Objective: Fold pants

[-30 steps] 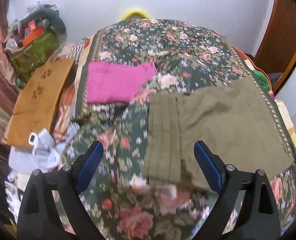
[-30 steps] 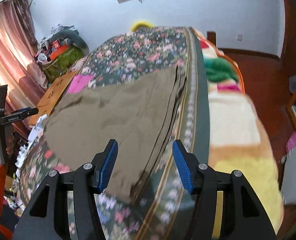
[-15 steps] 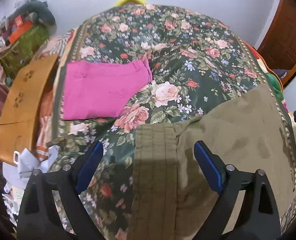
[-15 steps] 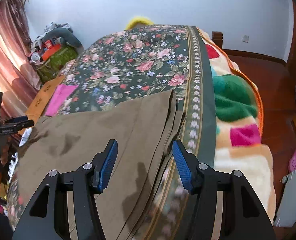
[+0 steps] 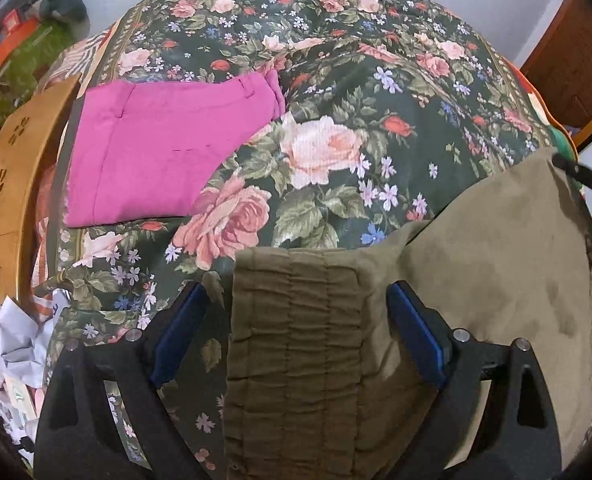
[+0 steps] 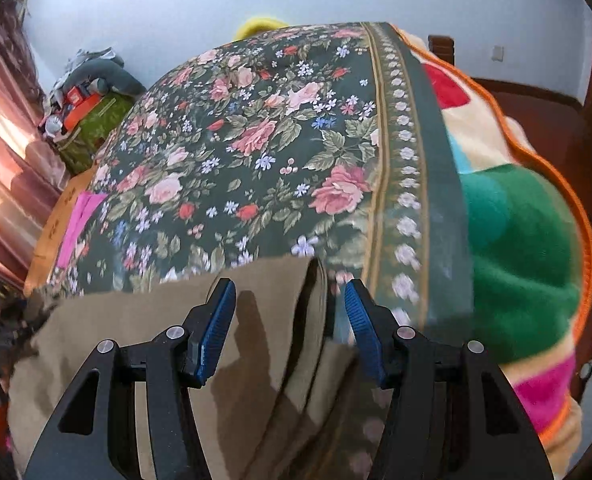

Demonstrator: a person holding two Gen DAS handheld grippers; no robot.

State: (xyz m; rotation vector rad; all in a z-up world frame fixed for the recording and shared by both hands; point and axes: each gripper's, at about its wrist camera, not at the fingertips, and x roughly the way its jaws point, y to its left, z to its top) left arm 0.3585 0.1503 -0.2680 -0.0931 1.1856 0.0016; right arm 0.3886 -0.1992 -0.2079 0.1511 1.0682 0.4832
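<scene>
Olive-brown pants [image 5: 476, 264] lie spread on the floral bedspread [image 5: 336, 80]. Their gathered elastic waistband [image 5: 296, 340] lies between the blue pads of my left gripper [image 5: 296, 320], which is open and close above it. In the right wrist view the leg ends [image 6: 287, 320] of the pants [image 6: 135, 340] lie between the pads of my right gripper [image 6: 289, 320], also open just above the stacked hems.
Folded pink pants [image 5: 163, 148] lie at the bed's left, also in the right wrist view [image 6: 75, 224]. A wooden board [image 5: 11, 184] and clutter stand left of the bed. A colourful blanket [image 6: 516, 220] hangs over the bed's right edge.
Both grippers have moved forward and down onto the olive pants: the left to the waistband, the right to the leg ends. Both stayed open.
</scene>
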